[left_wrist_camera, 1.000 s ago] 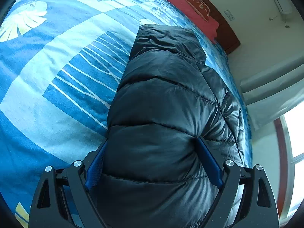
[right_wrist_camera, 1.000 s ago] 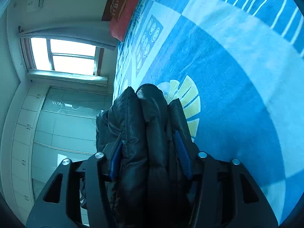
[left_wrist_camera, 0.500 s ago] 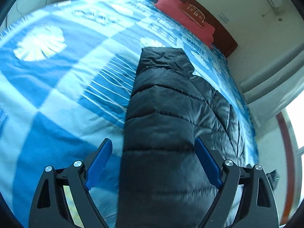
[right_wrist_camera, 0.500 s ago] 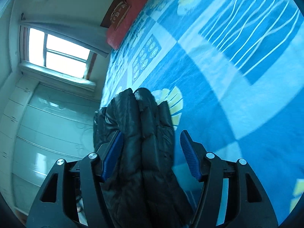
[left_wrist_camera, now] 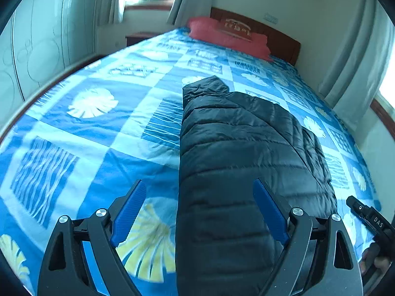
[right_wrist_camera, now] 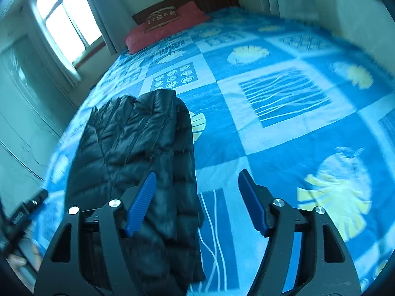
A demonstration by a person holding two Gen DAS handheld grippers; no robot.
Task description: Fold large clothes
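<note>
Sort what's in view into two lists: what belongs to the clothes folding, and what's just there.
Belongs to the job:
- black puffer jacket, folded, lying on the bed
- left gripper, open
- right gripper, open
- blue patterned bedspread, the folding surface

Just there:
- red pillow
- wooden headboard
- curtains
- window

The only lettering I can read is "DAS", white on the black body of my right gripper (left_wrist_camera: 370, 218), seen at the near right edge of the left wrist view. My left gripper (right_wrist_camera: 23, 215) carries white print too blurred to read. The gold design on the far red pillow (left_wrist_camera: 235, 27) is also illegible.
</note>
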